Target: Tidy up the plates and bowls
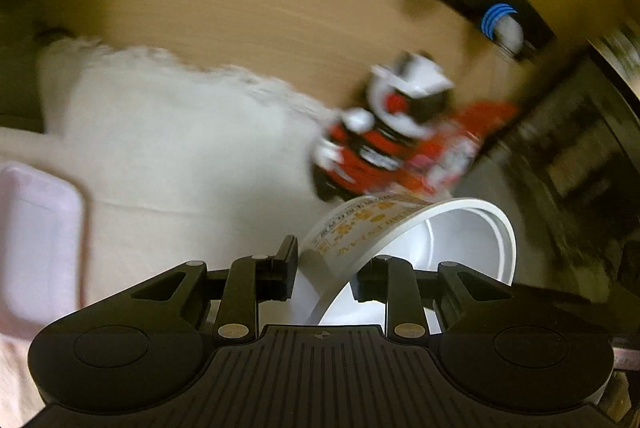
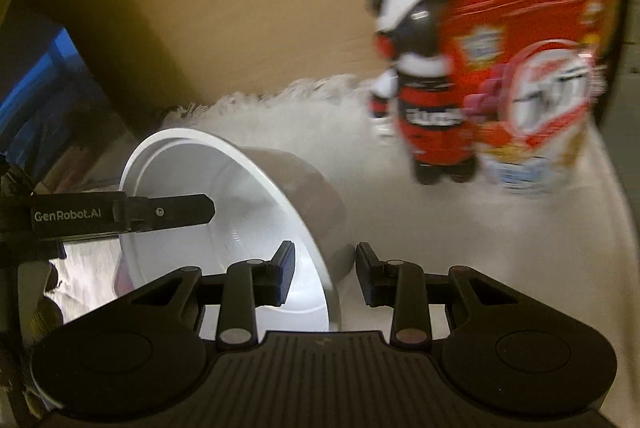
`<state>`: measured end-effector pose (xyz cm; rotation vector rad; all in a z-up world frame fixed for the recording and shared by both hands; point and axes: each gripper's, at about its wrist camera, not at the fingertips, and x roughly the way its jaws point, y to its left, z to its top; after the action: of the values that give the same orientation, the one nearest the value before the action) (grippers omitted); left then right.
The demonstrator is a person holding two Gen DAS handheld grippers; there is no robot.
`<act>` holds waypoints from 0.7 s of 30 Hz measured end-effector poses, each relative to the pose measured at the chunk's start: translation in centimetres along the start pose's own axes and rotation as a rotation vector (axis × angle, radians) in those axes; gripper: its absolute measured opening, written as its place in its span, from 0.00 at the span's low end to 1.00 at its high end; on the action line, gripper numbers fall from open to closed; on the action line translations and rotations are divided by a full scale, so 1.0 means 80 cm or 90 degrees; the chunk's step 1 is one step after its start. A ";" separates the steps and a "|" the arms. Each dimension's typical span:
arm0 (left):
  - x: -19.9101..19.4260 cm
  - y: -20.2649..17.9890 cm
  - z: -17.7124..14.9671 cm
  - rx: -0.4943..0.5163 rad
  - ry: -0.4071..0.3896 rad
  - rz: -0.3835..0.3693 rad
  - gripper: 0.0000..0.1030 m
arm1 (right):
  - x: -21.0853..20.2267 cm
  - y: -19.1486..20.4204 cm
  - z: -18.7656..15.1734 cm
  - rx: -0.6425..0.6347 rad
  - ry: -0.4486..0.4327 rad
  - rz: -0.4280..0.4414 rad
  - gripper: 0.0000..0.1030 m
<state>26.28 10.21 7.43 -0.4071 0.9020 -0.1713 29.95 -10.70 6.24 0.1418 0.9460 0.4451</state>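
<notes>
Holding one white bowl between them, both grippers grip its rim from opposite sides above a white cloth. Seen from the left wrist, a pale pink tray (image 1: 38, 240) lies at the far left on the cloth (image 1: 168, 147); the left gripper (image 1: 325, 274) is clamped on the bowl (image 1: 452, 240), whose printed outer wall and rim pass between its fingers, the bowl tipped with its mouth facing the camera. Beyond it stands a red, black and white toy figure (image 1: 384, 135) beside a red bag. Seen from the right wrist, the other gripper's finger (image 2: 168, 214) reaches into the bowl (image 2: 224, 195) at left, while the right gripper (image 2: 325, 278) is closed on the rim, one finger inside and one outside. To the right stand the figure (image 2: 424, 87) and the red bag (image 2: 536, 79), touching or nearly so. Judging by this, the task looks to be midway: one bowl is lifted and not yet set anywhere, and no stack of plates or bowls shows. Motion blur smears the background, the bag's print is unreadable, the bowl's base is hidden, and dark shapes along the top edge cannot be identified.
</notes>
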 end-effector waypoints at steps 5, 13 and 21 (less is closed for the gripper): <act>0.014 -0.068 -0.033 0.042 0.024 -0.008 0.27 | -0.044 -0.046 -0.017 -0.003 0.013 -0.014 0.32; 0.034 -0.094 -0.085 0.030 0.092 0.012 0.27 | -0.067 -0.083 -0.052 -0.049 0.053 -0.008 0.33; 0.091 -0.061 -0.139 -0.037 0.209 0.006 0.22 | -0.020 -0.107 -0.083 -0.052 0.108 -0.021 0.41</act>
<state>22.09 0.47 -1.93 -0.4358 1.2332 -0.2079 26.39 -19.59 0.95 0.0146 1.0937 0.4700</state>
